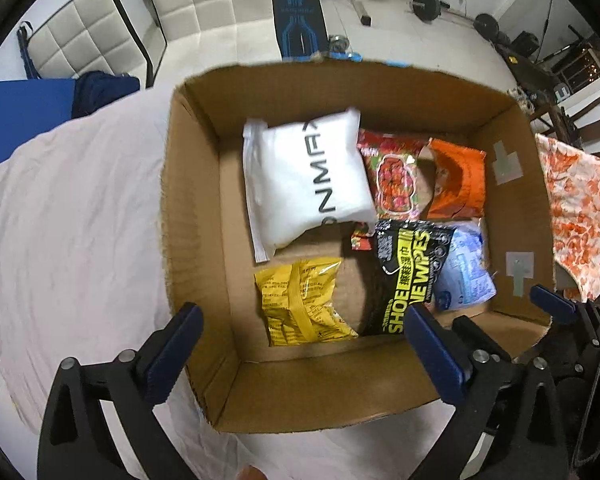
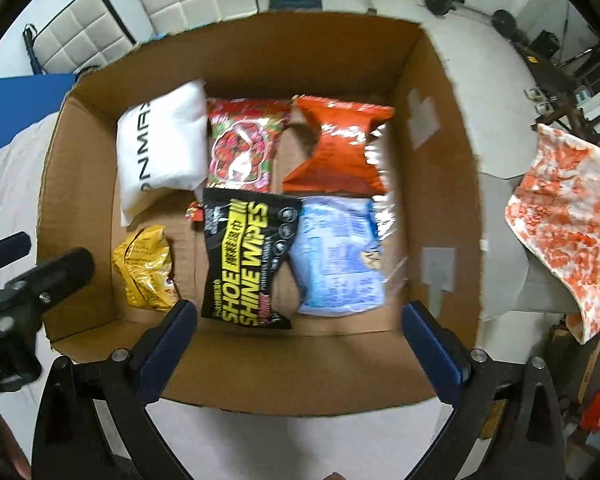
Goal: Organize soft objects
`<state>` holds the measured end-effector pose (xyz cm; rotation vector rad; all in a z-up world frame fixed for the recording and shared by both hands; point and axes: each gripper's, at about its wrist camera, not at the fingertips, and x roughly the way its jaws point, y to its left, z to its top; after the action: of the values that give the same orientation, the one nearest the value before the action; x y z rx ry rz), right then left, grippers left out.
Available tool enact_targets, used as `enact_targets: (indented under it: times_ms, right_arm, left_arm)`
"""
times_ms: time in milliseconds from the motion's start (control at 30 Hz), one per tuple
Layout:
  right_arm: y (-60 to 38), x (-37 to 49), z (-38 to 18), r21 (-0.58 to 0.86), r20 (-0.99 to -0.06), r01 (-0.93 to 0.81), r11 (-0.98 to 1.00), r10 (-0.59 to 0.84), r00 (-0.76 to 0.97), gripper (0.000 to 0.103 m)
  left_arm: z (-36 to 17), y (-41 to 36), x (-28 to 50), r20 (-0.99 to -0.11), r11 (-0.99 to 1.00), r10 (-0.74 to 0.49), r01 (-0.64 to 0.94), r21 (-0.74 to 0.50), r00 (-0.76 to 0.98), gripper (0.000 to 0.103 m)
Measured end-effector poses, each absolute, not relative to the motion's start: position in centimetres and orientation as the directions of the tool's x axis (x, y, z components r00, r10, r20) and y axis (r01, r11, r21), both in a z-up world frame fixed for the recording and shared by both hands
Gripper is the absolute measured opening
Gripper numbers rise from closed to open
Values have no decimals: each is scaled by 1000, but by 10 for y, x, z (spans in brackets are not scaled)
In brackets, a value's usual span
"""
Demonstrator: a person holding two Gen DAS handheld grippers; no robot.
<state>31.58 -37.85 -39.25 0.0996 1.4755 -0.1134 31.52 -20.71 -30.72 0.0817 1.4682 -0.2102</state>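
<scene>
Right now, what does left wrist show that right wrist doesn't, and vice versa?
Left wrist only: the dark blue cloth beside the blue mat, and the right gripper at the box's near right corner.

Right wrist only: the orange packet with its whole face unhidden, and the left gripper's black fingers by the box's left wall.

Both: the cardboard box on the pale sheet, holding the white pouch, yellow packet, shoe wipes pack, red candy bag and light blue pack; both grippers open, holding nothing.

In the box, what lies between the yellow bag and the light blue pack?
The black shoe wipes pack, between yellow bag and light blue pack; clearest in the right wrist view.
</scene>
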Motion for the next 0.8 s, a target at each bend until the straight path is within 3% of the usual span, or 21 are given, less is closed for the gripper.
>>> enact_targets:
  times_ms: [300,800]
  right_arm:
    - [-395,291,-343,-5,-984,171,985,-36,177,103]
    - [-391,186,-153,21,-892,195,981,-69,447,103]
  left_arm:
    - [-282,-210,300,-981,977,-89,208,-52,175,102]
    - [-151,-182,214,-923,984,-112,174,-50,369,102]
